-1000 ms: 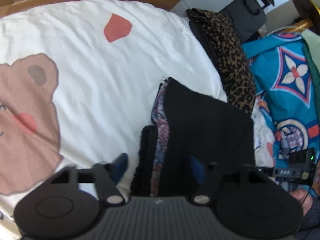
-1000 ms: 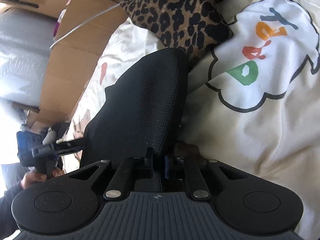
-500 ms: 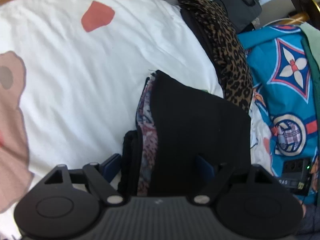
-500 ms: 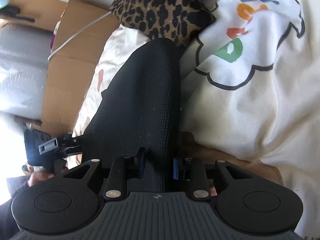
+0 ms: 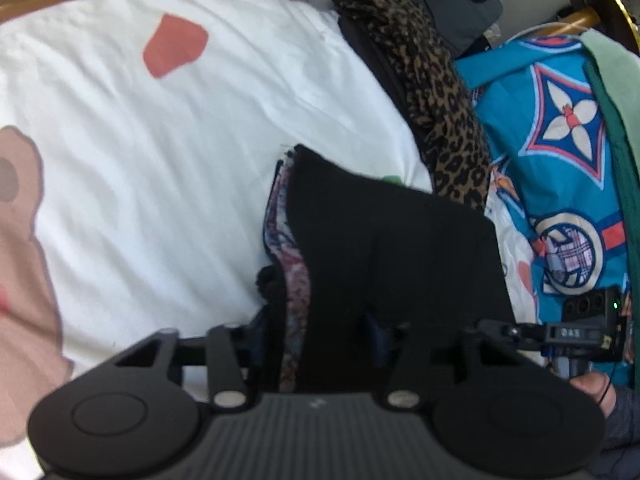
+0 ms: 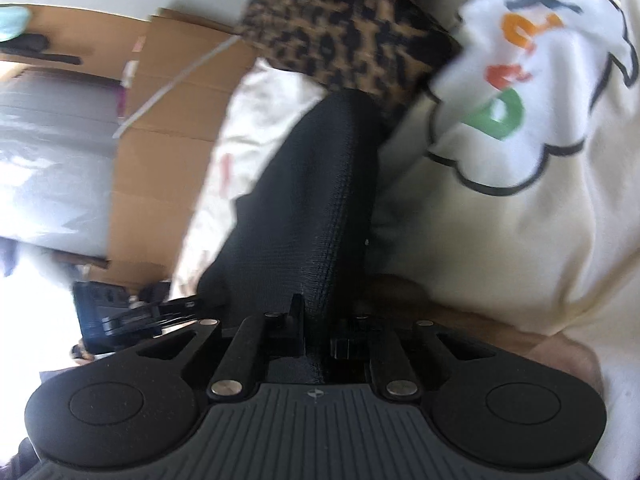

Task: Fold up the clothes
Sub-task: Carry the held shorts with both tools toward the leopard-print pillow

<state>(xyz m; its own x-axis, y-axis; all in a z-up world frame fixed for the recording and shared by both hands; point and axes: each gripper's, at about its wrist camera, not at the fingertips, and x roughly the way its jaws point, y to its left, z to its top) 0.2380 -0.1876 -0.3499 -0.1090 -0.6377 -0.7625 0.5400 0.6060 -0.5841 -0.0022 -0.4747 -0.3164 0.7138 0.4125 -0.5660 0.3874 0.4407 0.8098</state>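
Bedding first: white quilt printed with a brown bear and a red patch [image 5: 140, 152] fills my left view, and its cream side with coloured letters inside a cloud outline shows on my right. Turquoise patterned fabric [image 5: 560, 152] lies along the far edge, beside a folded leopard-print cloth [image 5: 444, 120]. Folded black knit garment [image 5: 392, 248] tops a small stack on the quilt, over a paisley-patterned piece [image 5: 294, 276] whose edge shows. My left gripper [image 5: 316, 330] straddles the stack's near end, fingers set to either side of it (grip unclear, I cannot tell). My right gripper [image 6: 318, 340] is pinched narrow on the black garment's other end [image 6: 312, 208].
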